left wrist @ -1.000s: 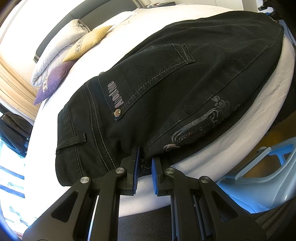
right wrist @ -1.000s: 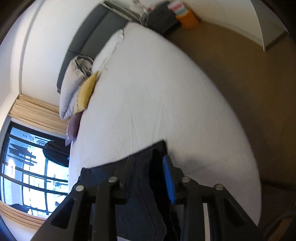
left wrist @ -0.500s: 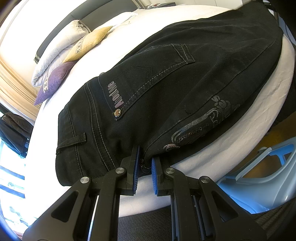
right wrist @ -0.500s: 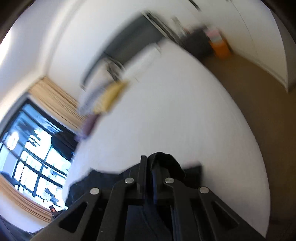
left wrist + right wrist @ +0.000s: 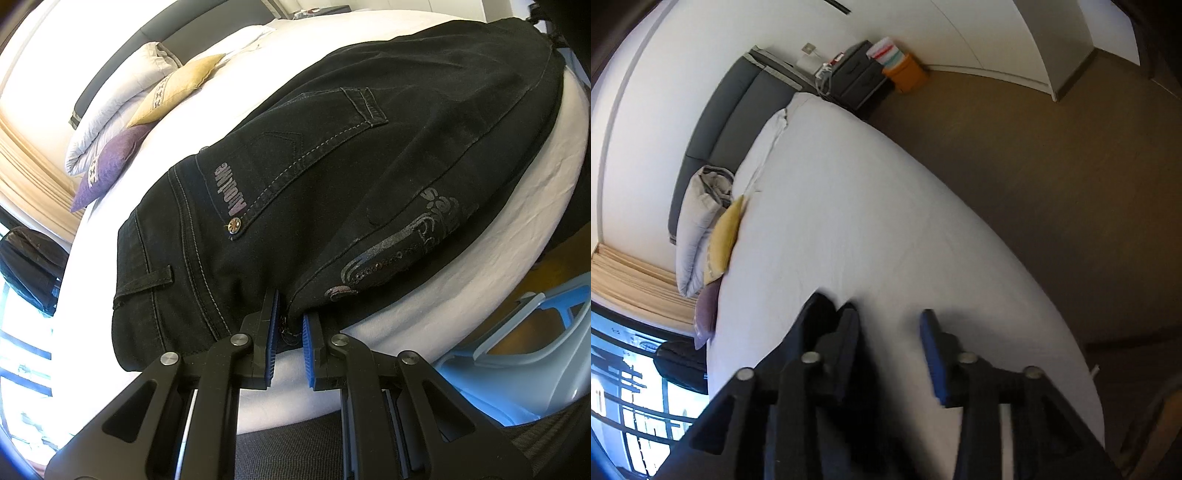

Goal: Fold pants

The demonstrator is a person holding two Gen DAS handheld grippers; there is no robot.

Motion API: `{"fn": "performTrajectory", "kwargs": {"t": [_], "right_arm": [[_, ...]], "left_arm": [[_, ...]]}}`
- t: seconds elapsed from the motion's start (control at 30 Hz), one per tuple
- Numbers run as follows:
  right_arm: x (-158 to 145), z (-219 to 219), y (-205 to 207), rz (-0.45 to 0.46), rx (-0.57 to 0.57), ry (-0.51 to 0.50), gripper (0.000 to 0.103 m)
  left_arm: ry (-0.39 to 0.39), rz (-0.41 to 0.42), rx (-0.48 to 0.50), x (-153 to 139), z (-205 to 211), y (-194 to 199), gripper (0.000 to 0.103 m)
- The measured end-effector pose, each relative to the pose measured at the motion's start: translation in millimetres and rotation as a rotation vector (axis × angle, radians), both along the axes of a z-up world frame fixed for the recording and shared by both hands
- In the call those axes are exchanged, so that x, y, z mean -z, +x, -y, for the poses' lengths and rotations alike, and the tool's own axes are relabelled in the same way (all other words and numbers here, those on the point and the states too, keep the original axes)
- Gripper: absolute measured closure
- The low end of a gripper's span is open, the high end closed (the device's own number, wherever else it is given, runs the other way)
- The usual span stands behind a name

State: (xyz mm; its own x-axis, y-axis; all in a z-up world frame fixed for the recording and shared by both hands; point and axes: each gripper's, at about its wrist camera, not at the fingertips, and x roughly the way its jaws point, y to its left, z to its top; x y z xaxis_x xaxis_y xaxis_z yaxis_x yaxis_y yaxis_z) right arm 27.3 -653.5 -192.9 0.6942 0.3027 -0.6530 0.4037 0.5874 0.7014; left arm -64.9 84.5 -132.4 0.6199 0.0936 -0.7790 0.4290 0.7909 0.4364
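Black jeans (image 5: pixel 332 166) lie folded lengthwise across the white bed (image 5: pixel 535 177), back pocket and grey print facing up. My left gripper (image 5: pixel 290 325) is shut on the jeans' near edge by the seat seam, with fabric pinched between the blue pads. In the right wrist view, my right gripper (image 5: pixel 890 321) hovers over the sheet (image 5: pixel 868 203) with its jaws opening. Only bare sheet shows between them. A dark fold of the jeans (image 5: pixel 816 310) sits just left of its left finger.
White, yellow (image 5: pixel 177 88) and purple (image 5: pixel 107 170) pillows are stacked by the grey headboard (image 5: pixel 738 110). A blue plastic chair (image 5: pixel 517 354) stands off the bed's near corner. A dark nightstand (image 5: pixel 857 81) and an orange bin (image 5: pixel 907 72) stand on the brown floor.
The right gripper closed tight on the jeans' fold, then let go and spread, shifting to the right of the fabric. The left gripper and the jeans it holds stayed put.
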Motion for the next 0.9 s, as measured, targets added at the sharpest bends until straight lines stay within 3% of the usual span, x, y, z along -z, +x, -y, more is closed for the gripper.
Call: {"fn": "performTrajectory", "kwargs": {"t": [0.17,0.33,0.53,0.73,0.83,0.9], "right_arm": [[-9,-44,-51,0.133,0.013,0.181,0.063],[26,-78,-67,0.066,0.054,0.276,0.063],[31,-73,-77,0.046,0.160,0.338,0.067],[53,-67,-72,0.081,0.166,0.439,0.068],[73,-63,-63,0.111,0.202,0.519,0.075],[72,-63,-58,0.128,0.187,0.494,0.083]], "left_arm": [[0.001,0.003,-0.001,3,1,-2,0.092],[0.003,0.004,-0.002,3,1,-1,0.092],[0.007,0.012,-0.009,4,1,-3,0.092],[0.007,0.011,-0.008,6,2,-4,0.092],[0.014,0.014,-0.010,7,4,-4,0.092],[0.017,0.015,-0.013,7,6,-4,0.092]]}}
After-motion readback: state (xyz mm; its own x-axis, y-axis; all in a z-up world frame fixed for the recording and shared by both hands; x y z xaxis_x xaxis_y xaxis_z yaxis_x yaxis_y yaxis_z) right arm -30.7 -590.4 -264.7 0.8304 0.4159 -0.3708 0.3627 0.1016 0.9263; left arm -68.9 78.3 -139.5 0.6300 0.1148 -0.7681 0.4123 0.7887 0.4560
